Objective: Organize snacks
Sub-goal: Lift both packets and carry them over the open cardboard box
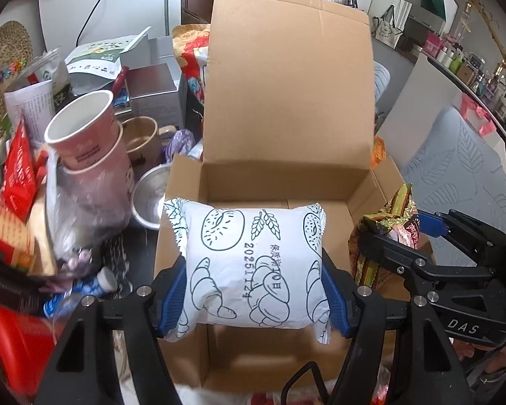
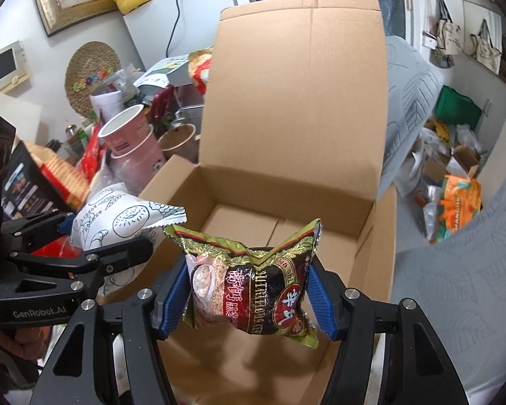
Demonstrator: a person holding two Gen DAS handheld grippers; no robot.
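Left wrist view
Over the open box: the left hand-held gripper (image 1: 254,290) holds the white bread packet (image 1: 253,266) above the near part of the cardboard box (image 1: 286,101).
Grip: the blue pads (image 1: 173,298) press on the two short sides of the packet; the jaws are about as wide apart as the packet and closed against it.
Packet: soft white film, pillow shape, crimped ends, printed with line drawings of bread and a date code.
Box: plain brown corrugated cardboard, rectangular, the far lid flap stands up. The floor that shows is bare.
Progress: I judge the task to be at its start; no snack lies in the box yet, as far as this view shows.
Left of the box: stacked pink paper cups (image 1: 84,131), a metal bowl (image 1: 150,199) and much mixed packaging on the tabletop.

Right wrist view
Above the near edge of the box: the right hand-held gripper (image 2: 249,295) holds the dark cereal pouch (image 2: 249,287).
Grip: the pads pinch the pouch from both sides; the pouch crumples between them.
Pouch: glossy film, green and dark red, with a clear window that shows grainy flakes.
Box: the inside looks empty here also.
Left hand-held gripper: it hangs at the left, beside the box, with the bread packet.
Far right: an orange snack bag (image 2: 460,202) lies on grey quilted fabric.
Left to do: both snacks must go into the box, and probably others after them.
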